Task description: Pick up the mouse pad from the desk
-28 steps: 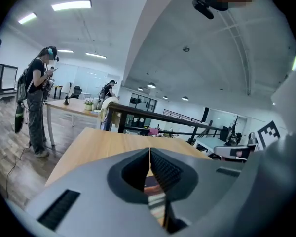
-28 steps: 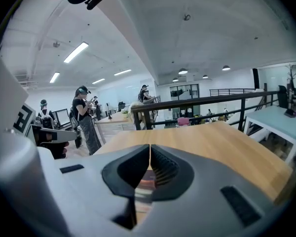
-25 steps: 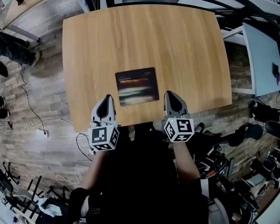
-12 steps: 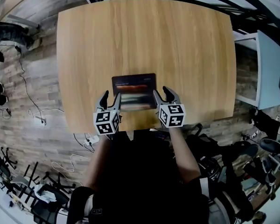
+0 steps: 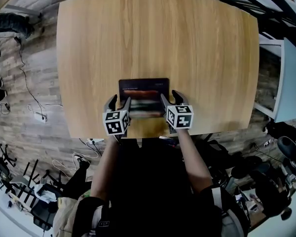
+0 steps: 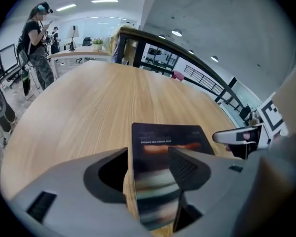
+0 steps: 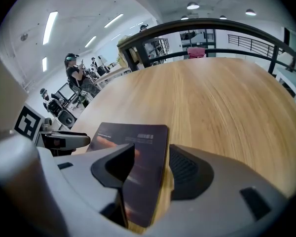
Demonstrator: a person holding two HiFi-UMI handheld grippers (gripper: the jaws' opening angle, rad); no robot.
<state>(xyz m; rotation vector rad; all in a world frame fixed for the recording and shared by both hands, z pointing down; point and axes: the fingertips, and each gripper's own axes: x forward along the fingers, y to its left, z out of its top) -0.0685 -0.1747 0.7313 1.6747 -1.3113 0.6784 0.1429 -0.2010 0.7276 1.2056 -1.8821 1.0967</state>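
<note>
A dark rectangular mouse pad [image 5: 144, 95] with a reddish streak lies flat on the wooden desk [image 5: 153, 33], near its front edge. My left gripper [image 5: 120, 101] straddles the pad's left edge, and my right gripper [image 5: 169, 98] straddles its right edge. Both sets of jaws are opening. In the left gripper view the pad [image 6: 170, 139] runs between the two jaws of the left gripper [image 6: 148, 174] without being pressed. The right gripper view shows the same: the pad's [image 7: 133, 142] edge sits in the gap of the right gripper [image 7: 153, 169]. Each gripper points steeply down at the desk.
The desk's front edge [image 5: 143, 132] is just behind the grippers. A white table [image 5: 293, 78] stands to the right, with cables [image 5: 37, 115] on the brick-pattern floor at left. People [image 6: 37, 38] stand far beyond the desk.
Both grippers came down and forward from the desk's front edge to the pad's two sides. Their jaws, shut before, now stand apart around the pad's edges.
</note>
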